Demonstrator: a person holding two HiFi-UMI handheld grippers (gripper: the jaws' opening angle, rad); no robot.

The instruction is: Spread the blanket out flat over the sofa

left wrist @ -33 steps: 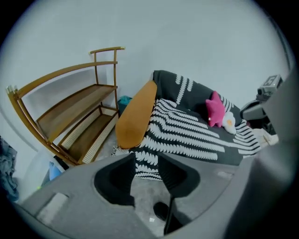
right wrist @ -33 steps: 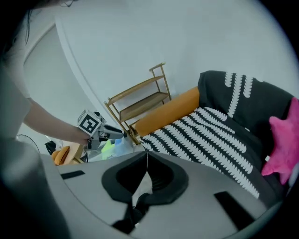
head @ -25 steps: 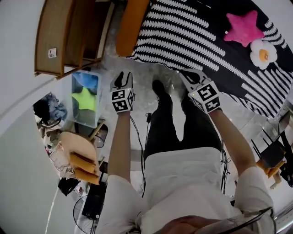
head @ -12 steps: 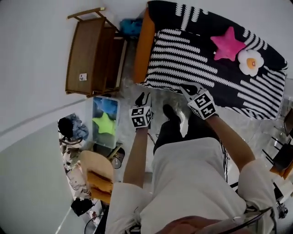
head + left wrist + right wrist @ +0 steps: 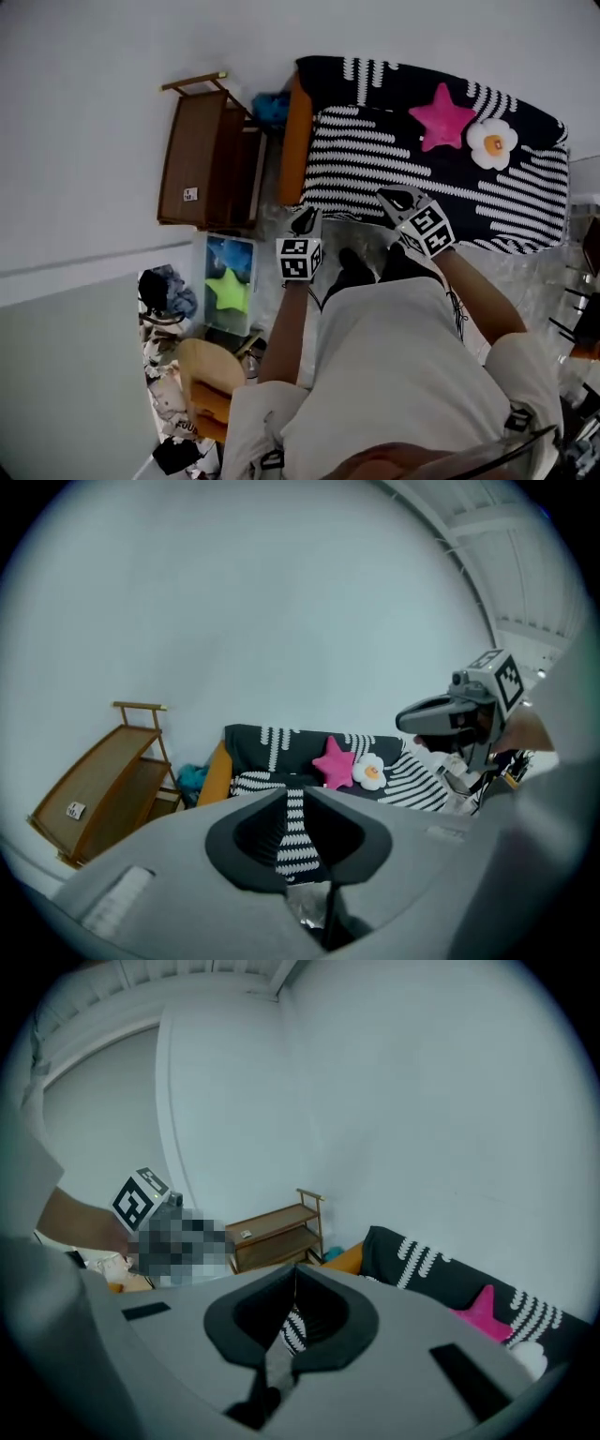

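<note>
Blanket [image 5: 375,169] lies over sofa [image 5: 297,141]; sofa backs against wall. Star cushion [image 5: 441,116] and flower cushion [image 5: 492,142] sit on blanket, just beside each other, toward right end in head view. Shelf unit [image 5: 211,164] stands left of sofa. Storage bin [image 5: 228,286] on floor before shelf unit. Person [image 5: 394,375] stands before sofa.

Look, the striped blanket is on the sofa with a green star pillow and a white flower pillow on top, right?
Not quite: the star pillow on the striped blanket is pink, not green. The head view shows it beside the white flower pillow on the sofa. The green star lies in a box.
</note>
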